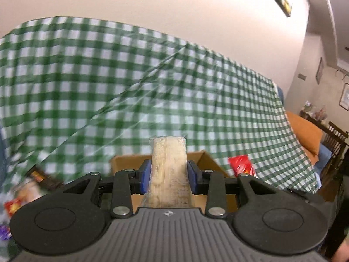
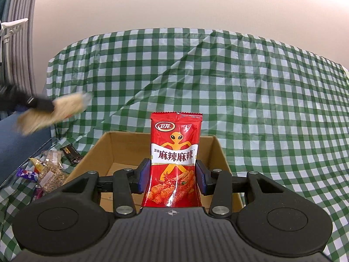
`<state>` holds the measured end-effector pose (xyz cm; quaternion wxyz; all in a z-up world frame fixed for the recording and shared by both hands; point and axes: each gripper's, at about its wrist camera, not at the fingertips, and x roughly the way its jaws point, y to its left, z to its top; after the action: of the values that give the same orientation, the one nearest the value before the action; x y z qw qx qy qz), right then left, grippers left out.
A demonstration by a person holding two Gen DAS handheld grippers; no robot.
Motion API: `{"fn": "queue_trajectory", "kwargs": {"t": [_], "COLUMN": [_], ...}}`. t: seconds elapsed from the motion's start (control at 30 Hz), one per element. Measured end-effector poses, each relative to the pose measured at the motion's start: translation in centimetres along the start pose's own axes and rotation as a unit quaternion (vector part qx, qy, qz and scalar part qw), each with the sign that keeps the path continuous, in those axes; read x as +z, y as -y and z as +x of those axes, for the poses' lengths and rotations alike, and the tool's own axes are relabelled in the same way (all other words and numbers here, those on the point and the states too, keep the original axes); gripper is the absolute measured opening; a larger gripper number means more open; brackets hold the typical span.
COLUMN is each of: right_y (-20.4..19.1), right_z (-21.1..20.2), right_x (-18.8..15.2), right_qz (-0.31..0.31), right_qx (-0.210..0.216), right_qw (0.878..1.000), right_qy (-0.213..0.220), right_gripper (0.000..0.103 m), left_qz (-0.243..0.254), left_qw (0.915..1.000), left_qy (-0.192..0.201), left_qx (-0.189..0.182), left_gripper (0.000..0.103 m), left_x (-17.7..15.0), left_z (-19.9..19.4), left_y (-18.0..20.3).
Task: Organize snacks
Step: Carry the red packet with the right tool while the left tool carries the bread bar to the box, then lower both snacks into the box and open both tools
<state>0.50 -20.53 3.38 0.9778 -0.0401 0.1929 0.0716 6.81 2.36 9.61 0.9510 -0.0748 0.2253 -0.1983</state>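
**Both grippers hold snacks over the box**

The left gripper is clamped on a pale clear-wrapped snack, which stands up between its blue pads and juts past them, above the cardboard box. The right gripper grips a red packet upright between its pads, over the open box. Loose snacks lie left of the box on the checked cloth.

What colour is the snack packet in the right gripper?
Red packet, with an orange alien figure; clearest in the right wrist view.
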Motion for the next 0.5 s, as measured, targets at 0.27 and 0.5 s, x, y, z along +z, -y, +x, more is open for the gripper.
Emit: {"fn": "queue_trajectory", "kwargs": {"t": [0.27,0.5], "right_y": [0.2,0.6], "right_z": [0.5,1.0], "right_x": [-0.5,-0.2], "right_qz": [-0.010,-0.005], "right_qx": [-0.022,-0.035], "right_qw": [1.000,0.999], "right_qy": [-0.018,-0.021], "right_gripper": [0.045,0.045], "left_qz": [-0.004,-0.013], "left_qw": [0.9998,0.9991], "left_qy": [-0.010,-0.028], "left_qx": [-0.018,-0.030], "left_gripper": [0.039,0.039], "left_x": [-1.9,-2.2], "left_z": [4.1,6.9], "left_y": [1.5,2.2]}}
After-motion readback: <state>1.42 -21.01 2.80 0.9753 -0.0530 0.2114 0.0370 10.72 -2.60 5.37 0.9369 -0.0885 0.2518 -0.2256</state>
